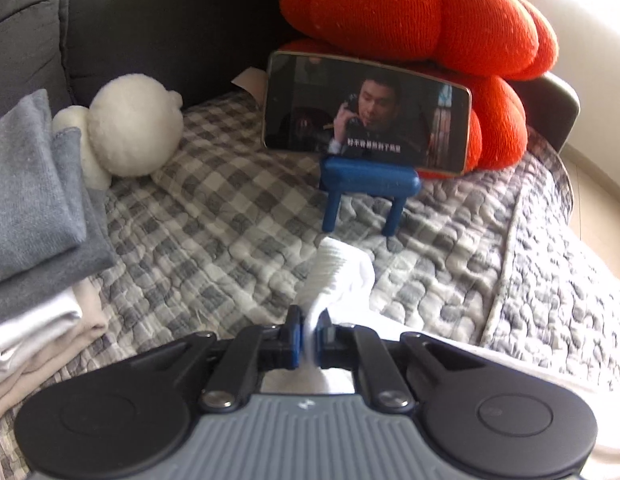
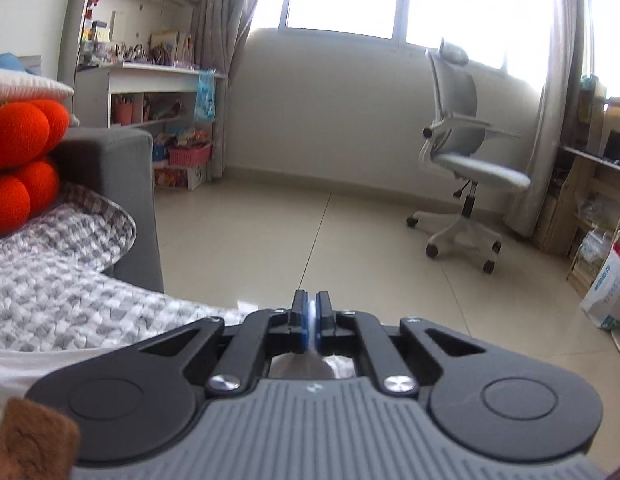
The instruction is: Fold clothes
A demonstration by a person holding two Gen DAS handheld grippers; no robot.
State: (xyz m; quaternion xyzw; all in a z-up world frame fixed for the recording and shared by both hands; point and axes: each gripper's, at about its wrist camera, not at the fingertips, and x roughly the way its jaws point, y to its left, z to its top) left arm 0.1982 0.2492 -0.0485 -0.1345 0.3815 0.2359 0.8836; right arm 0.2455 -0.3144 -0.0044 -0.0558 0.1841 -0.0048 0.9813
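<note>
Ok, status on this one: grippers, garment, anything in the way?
Left gripper shut on white garment. Right gripper shut, thin white edge between pads. Phone stand ahead on quilt; folded stack beside it.

A phone (image 1: 368,114) on a blue stand (image 1: 368,190) leans against orange cushions (image 1: 430,16), beside a white plush toy (image 1: 130,124).

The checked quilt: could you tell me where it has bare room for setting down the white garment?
The checked quilt lies bare between the folded stack at left and the blue phone stand, and again right of the stand toward the quilt's edge. It is crowded at the back: white plush, phone, orange cushion.
</note>
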